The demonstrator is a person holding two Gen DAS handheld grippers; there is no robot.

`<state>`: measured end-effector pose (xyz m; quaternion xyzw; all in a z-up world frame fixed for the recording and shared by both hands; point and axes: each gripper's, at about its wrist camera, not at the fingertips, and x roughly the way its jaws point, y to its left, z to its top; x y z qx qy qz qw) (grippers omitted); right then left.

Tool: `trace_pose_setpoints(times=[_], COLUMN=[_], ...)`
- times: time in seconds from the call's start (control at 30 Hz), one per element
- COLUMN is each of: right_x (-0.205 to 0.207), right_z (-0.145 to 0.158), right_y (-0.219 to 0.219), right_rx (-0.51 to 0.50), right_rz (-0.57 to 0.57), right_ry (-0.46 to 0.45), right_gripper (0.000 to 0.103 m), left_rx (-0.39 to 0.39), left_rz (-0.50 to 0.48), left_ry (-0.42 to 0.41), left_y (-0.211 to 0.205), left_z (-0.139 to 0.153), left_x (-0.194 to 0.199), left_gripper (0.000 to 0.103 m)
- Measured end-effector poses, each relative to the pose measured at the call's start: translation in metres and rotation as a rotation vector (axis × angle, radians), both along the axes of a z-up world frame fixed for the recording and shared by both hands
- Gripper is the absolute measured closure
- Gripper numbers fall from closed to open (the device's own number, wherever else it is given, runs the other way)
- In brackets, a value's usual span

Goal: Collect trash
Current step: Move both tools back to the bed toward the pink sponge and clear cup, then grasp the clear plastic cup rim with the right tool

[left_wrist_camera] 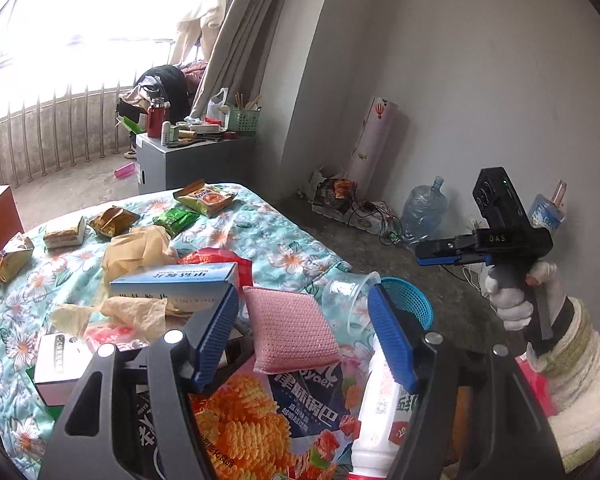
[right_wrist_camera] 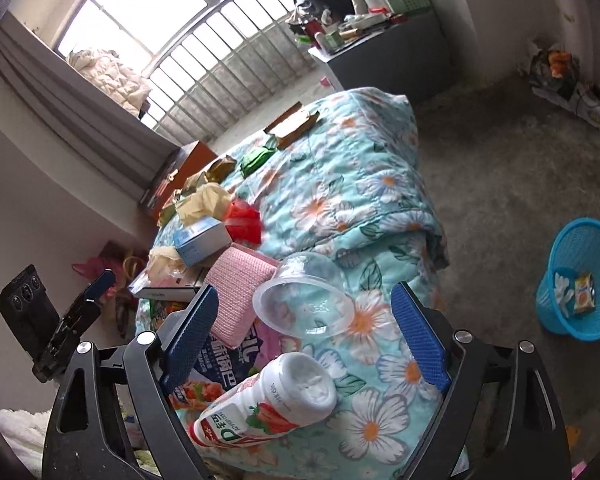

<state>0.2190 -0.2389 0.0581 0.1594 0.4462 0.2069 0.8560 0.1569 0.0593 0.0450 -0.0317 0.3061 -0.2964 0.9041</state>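
Showing two hand-held tools above a bed [right_wrist_camera: 332, 184] covered with a quilted turquoise spread printed with white daisies. Left tool [left_wrist_camera: 300, 336]: ribbed blue pads set wide apart, gripping nothing; a pink waffle-textured sponge [left_wrist_camera: 290, 330] lies on the bed between them in the left wrist view. Right tool [right_wrist_camera: 306, 344]: blue pads likewise wide and empty, framing a clear plastic cup [right_wrist_camera: 304, 300] lying on its side and a white yoghurt-style bottle [right_wrist_camera: 268, 404] with a strawberry label, also on its side near the bed's near edge. A glossy snack bag [left_wrist_camera: 276, 416] printed with Chinese characters and ridged orange crisps lies under the sponge and bottle. Further in, a blue-and-white carton [left_wrist_camera: 172, 284] bearing Chinese print, crumpled beige paper [left_wrist_camera: 140, 252], a red wrapper [left_wrist_camera: 220, 260], a green packet [left_wrist_camera: 176, 220] and gold foil packets [left_wrist_camera: 112, 220] lie scattered toward the far edge; a yellow pouch [left_wrist_camera: 206, 198] sits at the far corner. A blue mesh plastic basket [right_wrist_camera: 584, 280] stands on the grey floor beside the bed, holding a small packet. In the left wrist view, a white-gloved hand [left_wrist_camera: 516, 296] grips the right tool's handle, whose body reads "DAS".
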Motion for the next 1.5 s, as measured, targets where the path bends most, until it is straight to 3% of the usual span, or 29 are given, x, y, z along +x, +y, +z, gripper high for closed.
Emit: trace_pose_setpoints(times=[0.1, 0.23, 0.33, 0.53, 0.7, 0.9, 1.0, 1.23, 1.33, 1.5], right_x=[0.009, 0.014, 0.016, 0.022, 0.028, 0.034, 0.037, 0.04, 0.04, 0.038], right_z=[-0.015, -0.033, -0.042, -0.051, -0.057, -0.061, -0.062, -0.069, -0.07, -0.07], right_y=[0.008, 0.008, 0.004, -0.001, -0.003, -0.002, -0.001, 0.002, 0.002, -0.001], right_rx=[-0.068, -0.107, -0.099, -0.072, -0.038, -0.017, -0.014, -0.005, 0.0, 0.009], right_rz=[0.01, 0.015, 0.014, 0.012, 0.015, 0.028, 0.032, 0.051, 0.055, 0.044], right_ry=[0.039, 0.075, 0.093, 0.094, 0.091, 0.089, 0.089, 0.105, 0.109, 0.105], right_gripper=[0.035, 0.046, 0.051, 0.055, 0.06, 0.062, 0.065, 0.078, 0.087, 0.095], left_rx=[0.039, 0.135, 0.176, 0.225, 0.328, 0.639, 0.739, 0.804, 0.831, 0.801], left_rz=[-0.028, -0.048, -0.068, -0.064, -0.15, -0.266, -0.266, -0.272, -0.276, -0.279], left_ry=[-0.001, 0.057, 0.115, 0.196, 0.051, -0.124, -0.171, -0.207, -0.225, -0.226], left_y=[-0.013, -0.036, -0.051, -0.069, -0.081, -0.105, -0.109, -0.108, -0.108, -0.105], left_z=[-0.011, -0.033, -0.049, -0.069, -0.063, -0.089, -0.103, -0.113, -0.116, -0.109], left_x=[-0.002, 0.007, 0.019, 0.04, 0.02, 0.002, 0.004, 0.012, 0.012, 0.011], left_gripper=[0.038, 0.037, 0.031, 0.029, 0.029, 0.029, 0.029, 0.033, 0.041, 0.058])
